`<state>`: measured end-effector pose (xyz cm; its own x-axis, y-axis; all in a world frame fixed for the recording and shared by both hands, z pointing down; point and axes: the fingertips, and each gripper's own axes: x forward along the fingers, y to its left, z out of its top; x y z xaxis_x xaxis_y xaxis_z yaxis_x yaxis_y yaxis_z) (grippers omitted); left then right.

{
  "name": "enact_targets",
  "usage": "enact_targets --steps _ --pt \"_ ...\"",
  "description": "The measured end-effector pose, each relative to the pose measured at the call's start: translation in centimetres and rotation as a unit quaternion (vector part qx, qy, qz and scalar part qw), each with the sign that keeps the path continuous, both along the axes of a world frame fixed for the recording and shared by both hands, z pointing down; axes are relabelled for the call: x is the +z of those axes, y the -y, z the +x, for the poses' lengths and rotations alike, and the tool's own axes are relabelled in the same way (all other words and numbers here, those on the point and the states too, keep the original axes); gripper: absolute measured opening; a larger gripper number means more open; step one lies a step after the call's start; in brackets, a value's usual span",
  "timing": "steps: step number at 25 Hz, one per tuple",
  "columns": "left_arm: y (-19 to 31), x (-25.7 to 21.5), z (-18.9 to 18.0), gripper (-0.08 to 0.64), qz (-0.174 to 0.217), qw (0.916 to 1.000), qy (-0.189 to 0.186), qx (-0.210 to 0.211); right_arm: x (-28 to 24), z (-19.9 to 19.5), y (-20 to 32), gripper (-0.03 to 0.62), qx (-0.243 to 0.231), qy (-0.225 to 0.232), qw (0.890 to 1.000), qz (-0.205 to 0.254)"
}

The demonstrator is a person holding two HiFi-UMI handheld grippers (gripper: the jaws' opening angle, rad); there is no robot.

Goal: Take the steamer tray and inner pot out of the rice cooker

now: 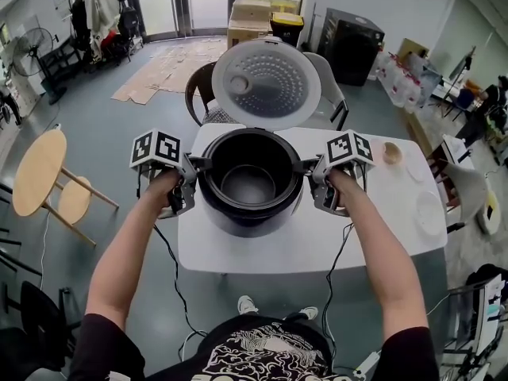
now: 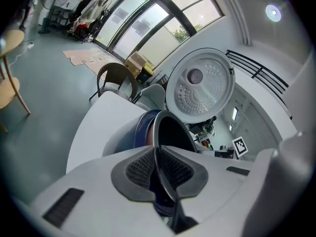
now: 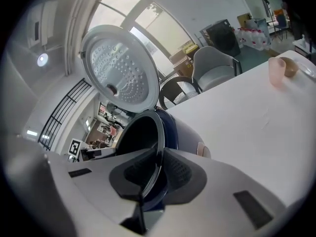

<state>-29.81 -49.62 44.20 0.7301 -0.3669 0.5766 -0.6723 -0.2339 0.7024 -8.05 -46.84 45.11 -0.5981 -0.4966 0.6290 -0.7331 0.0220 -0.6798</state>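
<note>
Clamped with left fingers (image 2: pixel 140 169) and right fingers (image 3: pixel 180 174) on opposite edges of the inner pot (image 1: pixel 248 182) rim, bowl between and below both, so probably straight up out of the rice cooker (image 1: pixel 250 219).

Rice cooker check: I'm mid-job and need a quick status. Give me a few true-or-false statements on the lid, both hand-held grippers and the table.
1. The rice cooker has its lid open. True.
2. The left hand-held gripper is open and clear of the pot. False: its jaws are shut on the pot's rim.
3. The right hand-held gripper is clamped on the pot's rim on the opposite side. True.
4. The rice cooker stands on the floor. False: it stands on a white table.
5. A small cup stands on the table, apart from the cooker. True.
</note>
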Motion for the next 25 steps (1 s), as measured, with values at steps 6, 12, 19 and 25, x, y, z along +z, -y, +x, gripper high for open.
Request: enact_targets --steps 6,12,19,25 --pt "-0.5 -0.2 0.0 0.04 0.006 0.9997 -0.02 -0.014 -0.2 0.3 -0.6 0.052 0.021 0.016 1.0 0.011" --pt "-1.4 -2.7 0.0 0.038 0.03 0.9987 -0.038 -0.017 -2.6 0.3 -1.4 0.052 0.019 0.025 0.999 0.038" --pt "-2.3 -6.4 1.1 0.038 0.061 0.9957 -0.067 -0.021 -6.8 1.5 -2.2 0.051 0.009 0.038 0.996 0.081" --pt "-2.4 -11.2 4.8 0.037 0.107 0.9906 -0.083 -0.021 -11.6 5.2 -2.2 0.048 0.01 0.062 0.99 0.126"
